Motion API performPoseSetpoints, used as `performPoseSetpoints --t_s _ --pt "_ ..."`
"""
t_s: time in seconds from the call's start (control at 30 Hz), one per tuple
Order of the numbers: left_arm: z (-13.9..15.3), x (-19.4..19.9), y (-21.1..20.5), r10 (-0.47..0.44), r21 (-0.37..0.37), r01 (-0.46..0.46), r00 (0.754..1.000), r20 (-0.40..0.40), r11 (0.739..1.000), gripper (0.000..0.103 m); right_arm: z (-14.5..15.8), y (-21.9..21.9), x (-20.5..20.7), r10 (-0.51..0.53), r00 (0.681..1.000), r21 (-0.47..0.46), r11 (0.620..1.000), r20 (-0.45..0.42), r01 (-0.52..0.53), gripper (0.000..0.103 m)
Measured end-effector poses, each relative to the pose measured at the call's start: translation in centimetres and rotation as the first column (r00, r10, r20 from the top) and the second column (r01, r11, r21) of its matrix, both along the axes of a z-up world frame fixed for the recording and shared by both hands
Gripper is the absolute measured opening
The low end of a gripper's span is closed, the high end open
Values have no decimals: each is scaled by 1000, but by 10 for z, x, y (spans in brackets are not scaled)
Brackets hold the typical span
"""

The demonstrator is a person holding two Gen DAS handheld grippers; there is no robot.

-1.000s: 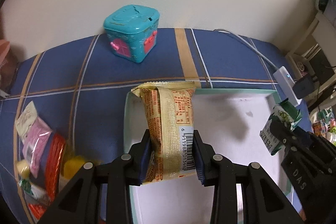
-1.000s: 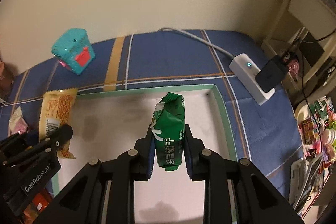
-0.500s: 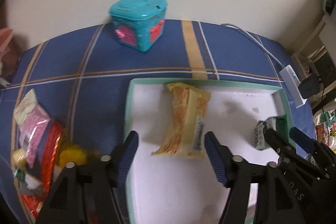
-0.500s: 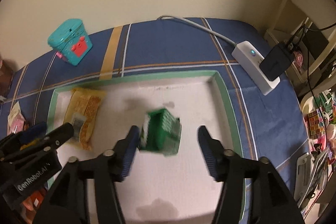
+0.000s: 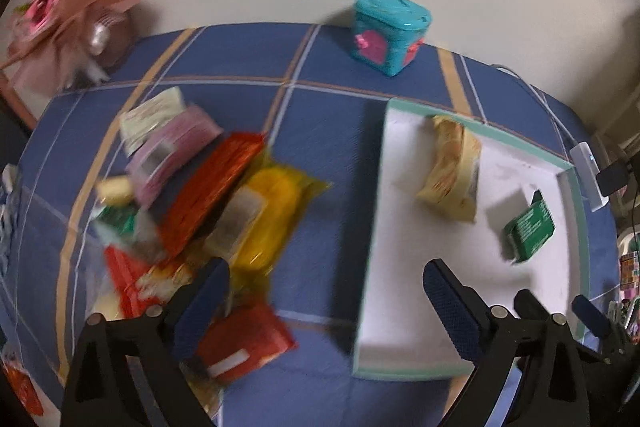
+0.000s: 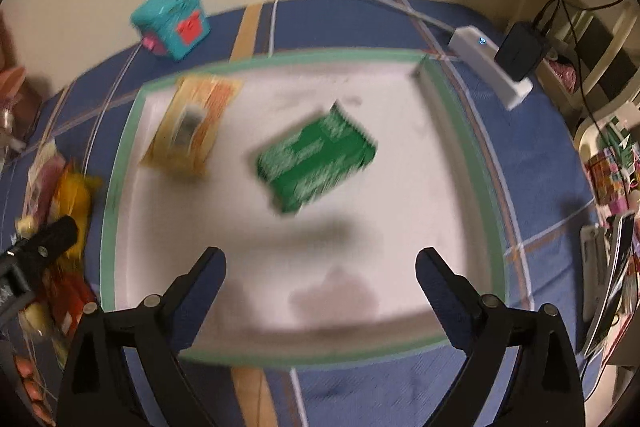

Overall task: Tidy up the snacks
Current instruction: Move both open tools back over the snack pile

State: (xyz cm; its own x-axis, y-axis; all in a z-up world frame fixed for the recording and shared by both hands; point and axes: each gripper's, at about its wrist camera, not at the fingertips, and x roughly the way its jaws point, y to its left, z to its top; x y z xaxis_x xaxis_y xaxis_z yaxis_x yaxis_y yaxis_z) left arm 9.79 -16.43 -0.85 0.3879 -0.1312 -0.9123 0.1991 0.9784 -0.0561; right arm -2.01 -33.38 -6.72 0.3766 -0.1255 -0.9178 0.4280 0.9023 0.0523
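Left wrist view shows the left gripper point(image 5: 324, 291) with jaws wide apart and nothing between them; they have just been opening. It hangs over the cloth point(image 5: 320, 115) between the snack pile point(image 5: 208, 195) and the tray point(image 5: 576, 195). The right gripper point(image 6: 320, 267) has also just been opening and holds nothing. The yellow pack point(image 6: 190, 125) and green pack point(image 6: 316, 159) lie apart inside the tray. I think the risk is in the pile: the packs overlap, so closing there could catch two wrappers, or a slippery foil one could slide out.
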Motion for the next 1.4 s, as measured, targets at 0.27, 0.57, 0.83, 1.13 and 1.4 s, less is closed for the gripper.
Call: performPoseSetpoints --t_s 0.27,0.57,0.83,1.13,1.4 --pt "4 -15 44 66 9 -66 998 3 998 99 -17 29 -15 26 998 -16 1000 -48 -27 96" --pt "-6 -28 88 130 -24 -132 989 -74 991 99 -19 48 -38 41 999 -55 998 -26 -42 96" --pt "-1 -45 106 137 -54 -142 987 -81 988 99 -20 47 -40 63 998 -48 997 -14 -63 96" --pt "-3 -63 116 123 -61 -129 988 -94 990 99 -21 51 -56 45 998 -11 999 -42 -46 96" --pt "0 -66 134 126 -73 -133 988 -89 988 99 3 52 -59 -11 998 63 998 55 8 96"
